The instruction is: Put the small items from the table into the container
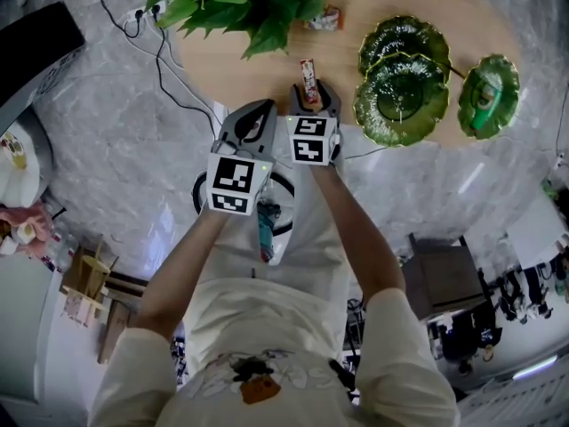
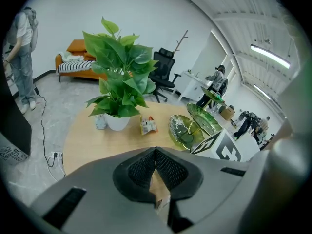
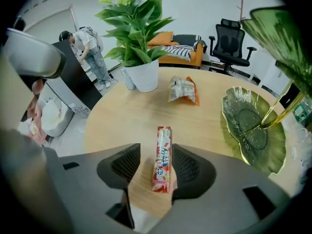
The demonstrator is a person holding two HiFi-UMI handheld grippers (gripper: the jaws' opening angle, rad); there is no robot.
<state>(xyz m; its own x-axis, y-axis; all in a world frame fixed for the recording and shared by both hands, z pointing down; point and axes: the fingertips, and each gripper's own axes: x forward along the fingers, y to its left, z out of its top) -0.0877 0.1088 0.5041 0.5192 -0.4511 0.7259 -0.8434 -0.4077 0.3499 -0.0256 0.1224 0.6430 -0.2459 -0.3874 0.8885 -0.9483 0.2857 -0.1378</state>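
Little looks done: nothing can be made out in the green tiered dish. Left of the dish, the candy stick lies on the counter between the released, spread jaws of the right hand-held gripper, ungripped. A snack packet also waits left of the dish. The left hand-held gripper is clenched and empty.

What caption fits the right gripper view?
Open right gripper straddles a red candy stick lying on the wooden table.
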